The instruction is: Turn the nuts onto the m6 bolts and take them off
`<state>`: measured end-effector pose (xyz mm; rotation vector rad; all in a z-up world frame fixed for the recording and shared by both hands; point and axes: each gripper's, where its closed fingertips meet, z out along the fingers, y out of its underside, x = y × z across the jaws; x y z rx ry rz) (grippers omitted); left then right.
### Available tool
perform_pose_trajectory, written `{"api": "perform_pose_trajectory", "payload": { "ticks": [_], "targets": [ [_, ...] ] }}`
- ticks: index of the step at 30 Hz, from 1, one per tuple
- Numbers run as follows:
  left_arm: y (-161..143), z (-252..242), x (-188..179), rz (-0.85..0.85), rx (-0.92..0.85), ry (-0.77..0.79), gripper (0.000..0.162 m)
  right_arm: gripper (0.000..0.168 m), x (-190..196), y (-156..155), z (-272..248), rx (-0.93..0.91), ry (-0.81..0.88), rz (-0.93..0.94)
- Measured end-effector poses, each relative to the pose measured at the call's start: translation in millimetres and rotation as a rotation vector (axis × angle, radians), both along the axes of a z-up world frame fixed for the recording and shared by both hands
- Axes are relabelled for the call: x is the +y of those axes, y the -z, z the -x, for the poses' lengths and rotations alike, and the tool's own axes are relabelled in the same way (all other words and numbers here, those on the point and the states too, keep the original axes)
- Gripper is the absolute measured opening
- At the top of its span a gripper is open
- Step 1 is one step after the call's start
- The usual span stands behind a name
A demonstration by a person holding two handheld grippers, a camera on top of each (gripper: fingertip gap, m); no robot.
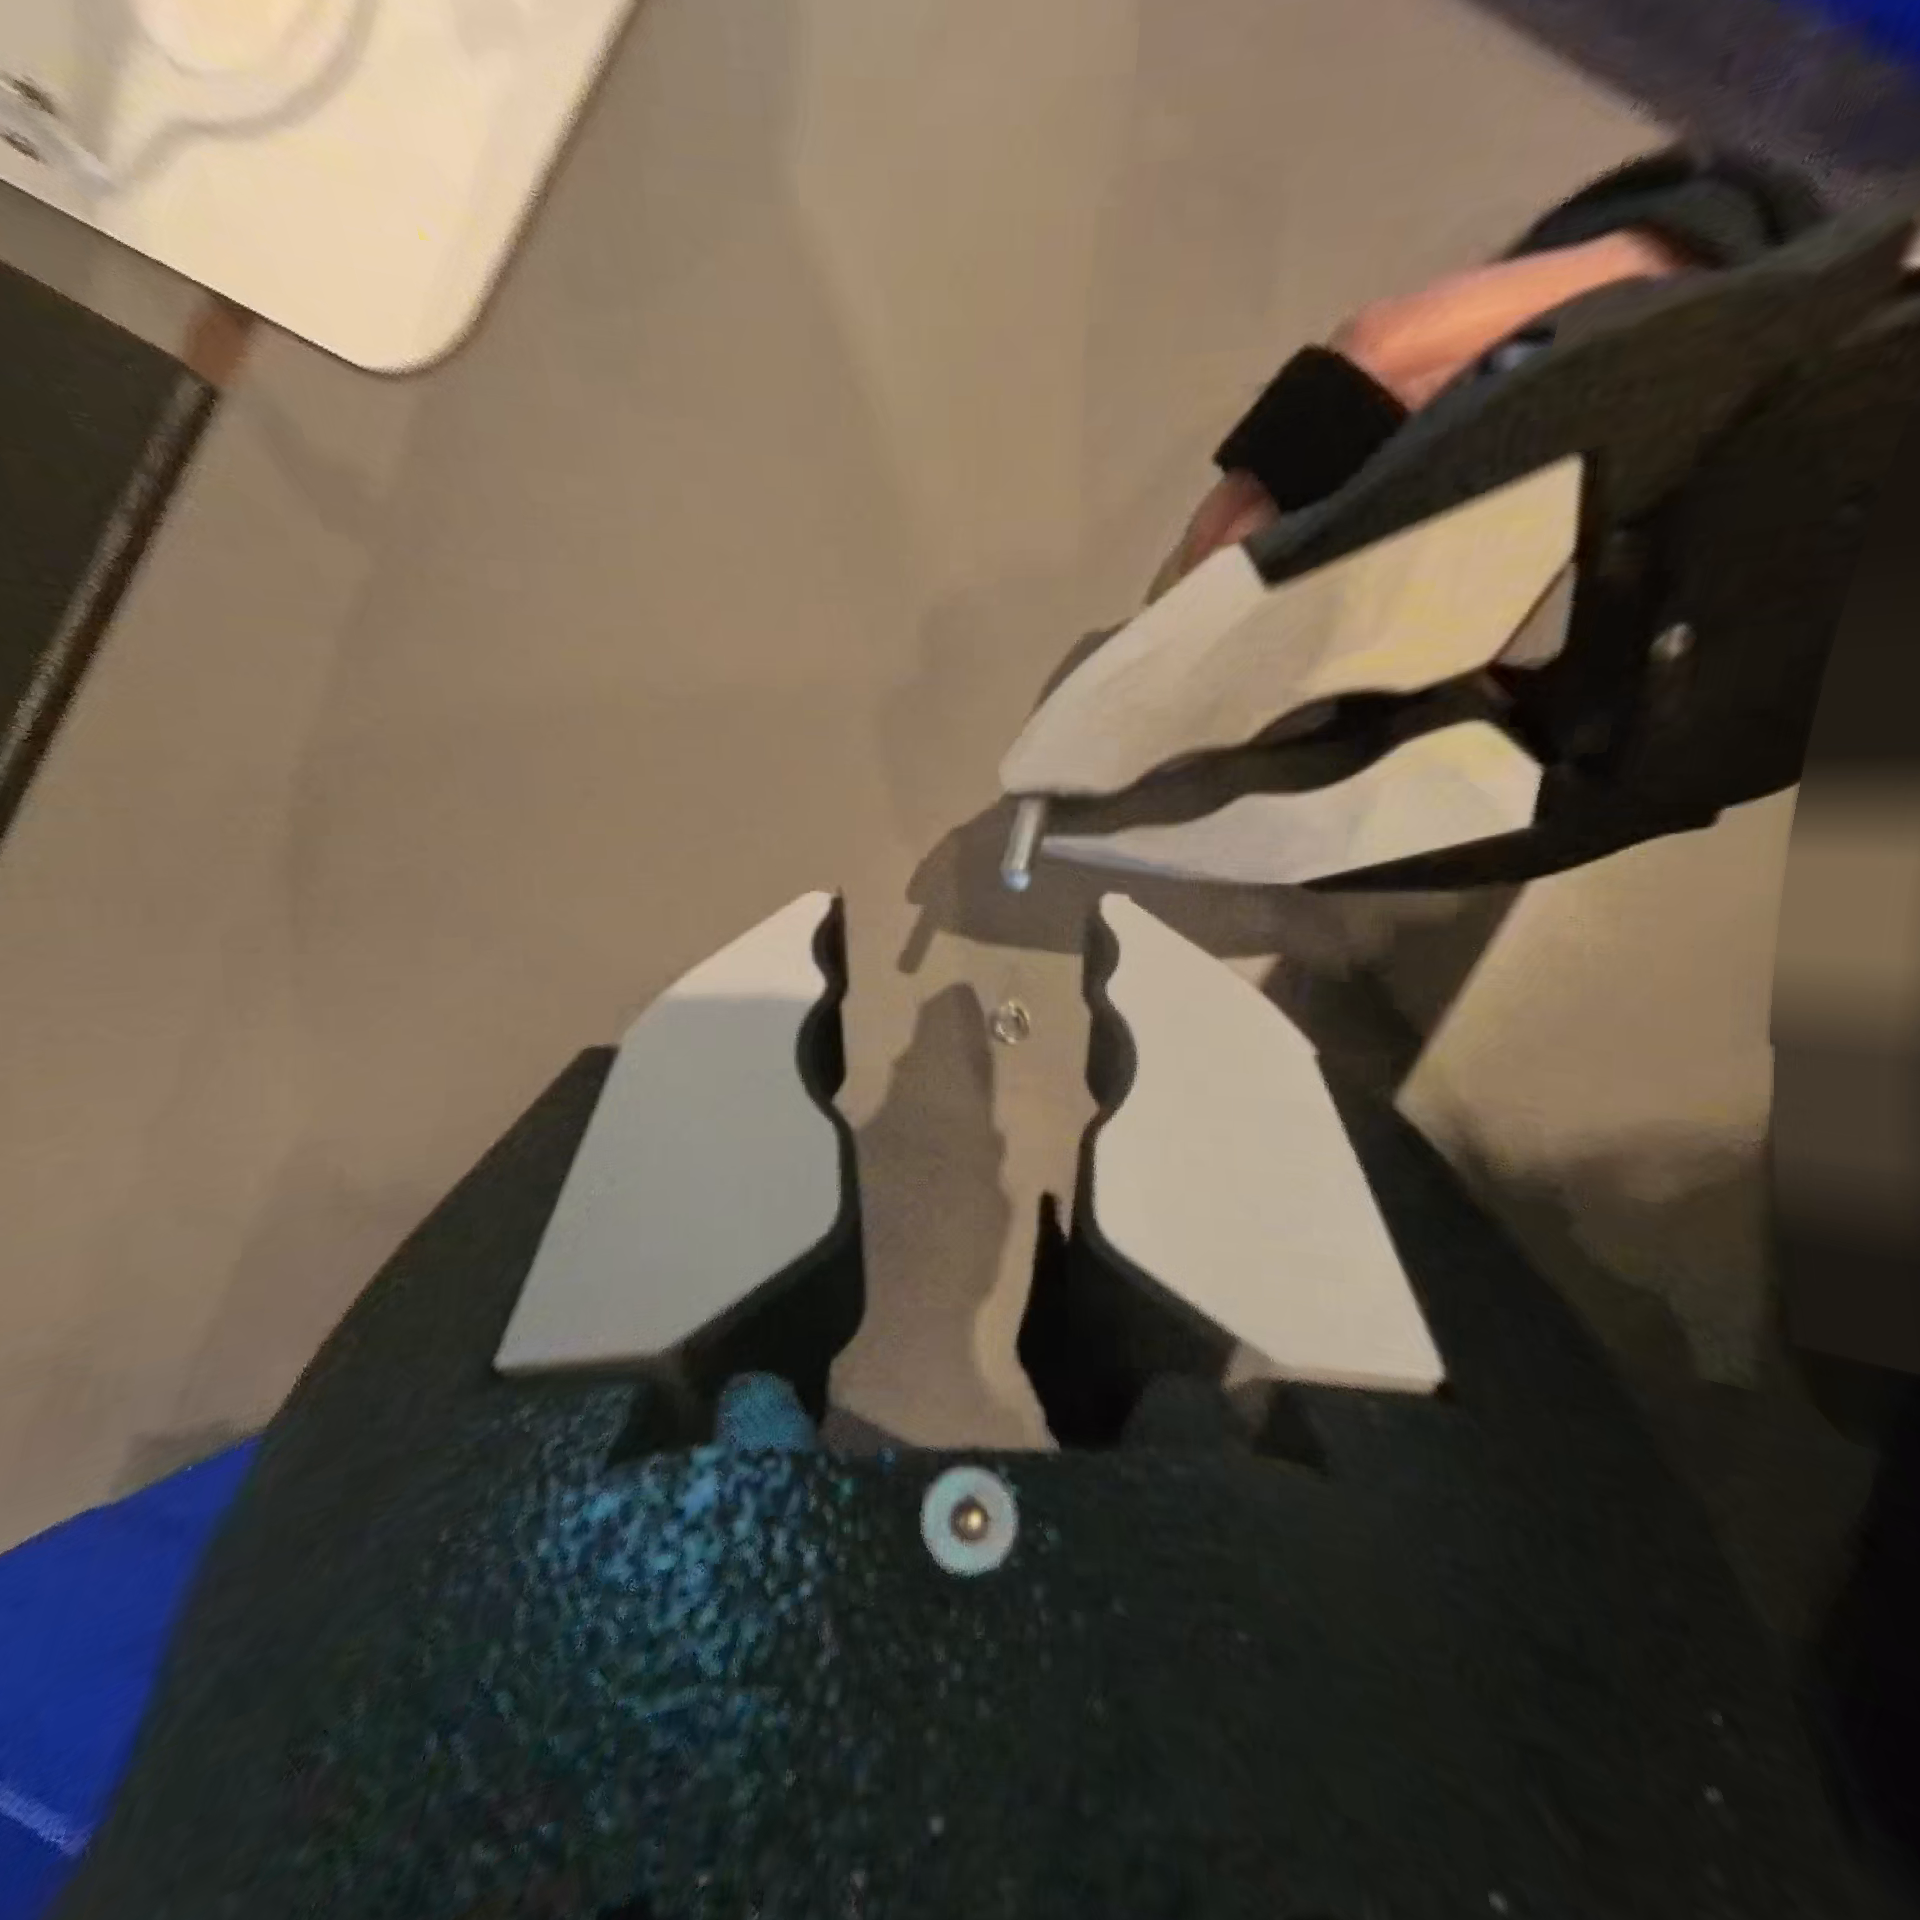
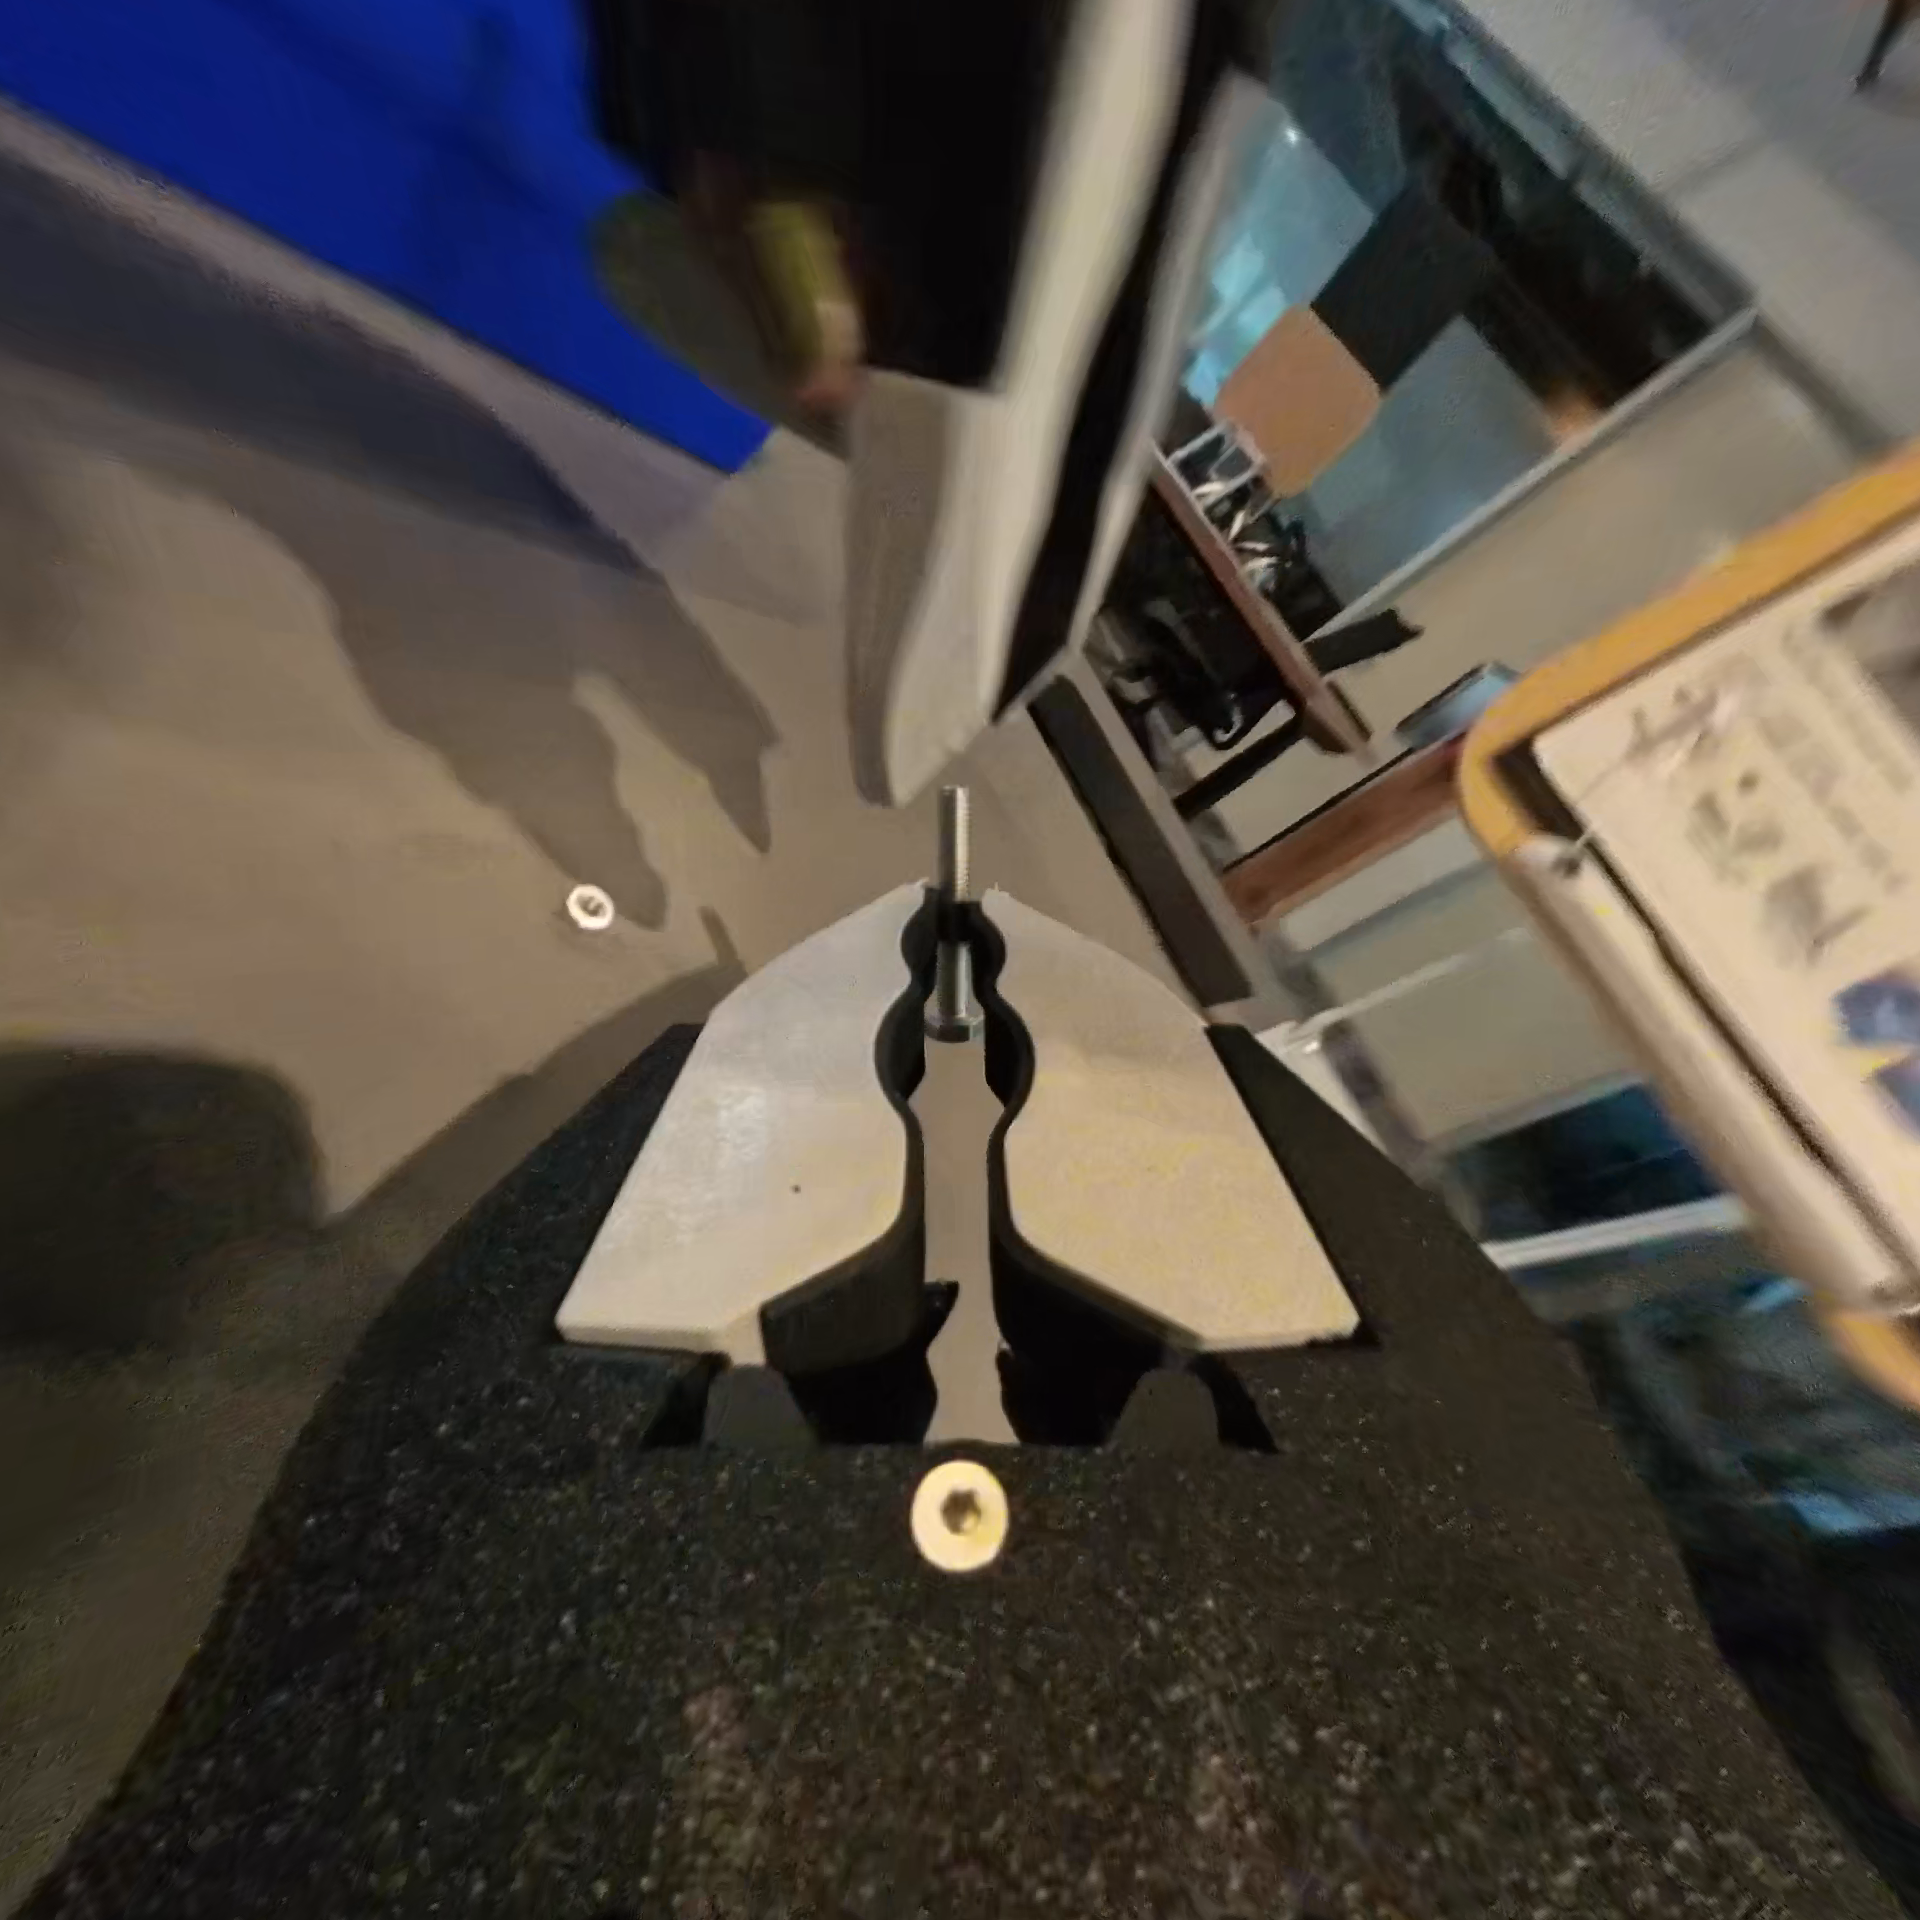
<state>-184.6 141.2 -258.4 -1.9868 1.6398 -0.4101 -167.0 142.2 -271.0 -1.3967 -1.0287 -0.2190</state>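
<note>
My right gripper point(image 2: 958, 899) is shut on a silver bolt point(image 2: 953, 842); the threaded end sticks out past the fingertips. In the left wrist view that gripper point(image 1: 1023, 805) comes in from the right, with the bolt point(image 1: 1020, 840) pointing down toward the table. A small silver nut point(image 1: 1009, 1023) lies flat on the grey table, between the fingers of my open, empty left gripper point(image 1: 966, 906). The nut point(image 2: 589, 905) also shows in the right wrist view, left of the bolt. One finger of the left gripper point(image 2: 966, 520) hangs just above the bolt tip.
A white tray point(image 1: 312, 156) sits at the table's far left. A dark panel point(image 1: 73, 540) stands at the left edge. A wooden-framed board point(image 2: 1714, 883) and shelving point(image 2: 1351, 468) lie beyond the table edge on the right. Blue cloth point(image 2: 364, 208) shows upper left. The tips of both grippers are at nearly the same place.
</note>
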Motion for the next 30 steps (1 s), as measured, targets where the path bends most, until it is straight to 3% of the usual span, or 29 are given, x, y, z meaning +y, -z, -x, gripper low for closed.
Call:
{"api": "perform_pose_trajectory", "payload": {
  "ticks": [4,8,11,16,28,30],
  "targets": [
    [-9,-4,-6,0.068,-0.197,-0.016,0.041,0.006,-4,-19,-7,0.449,-0.144,0.195],
    [-1,-15,-21,0.148,-0.288,0.045,0.047,0.005,-20,-56,-13,1.003,-0.472,0.409],
    [0,-28,-34,0.182,-0.37,0.11,0.048,0.006,-26,-71,-27,1.255,-0.659,0.519],
    [-9,-47,-47,0.25,-0.499,0.156,0.048,0.005,-34,-76,-26,1.31,-0.778,0.572],
    [-36,-55,-64,0.547,-0.729,0.229,0.036,0.005,-45,-78,-17,1.231,-0.834,0.554],
    [-36,-54,-64,0.559,-0.741,0.228,0.021,0.006,-47,-78,-15,1.217,-0.842,0.557]
  ]
}}
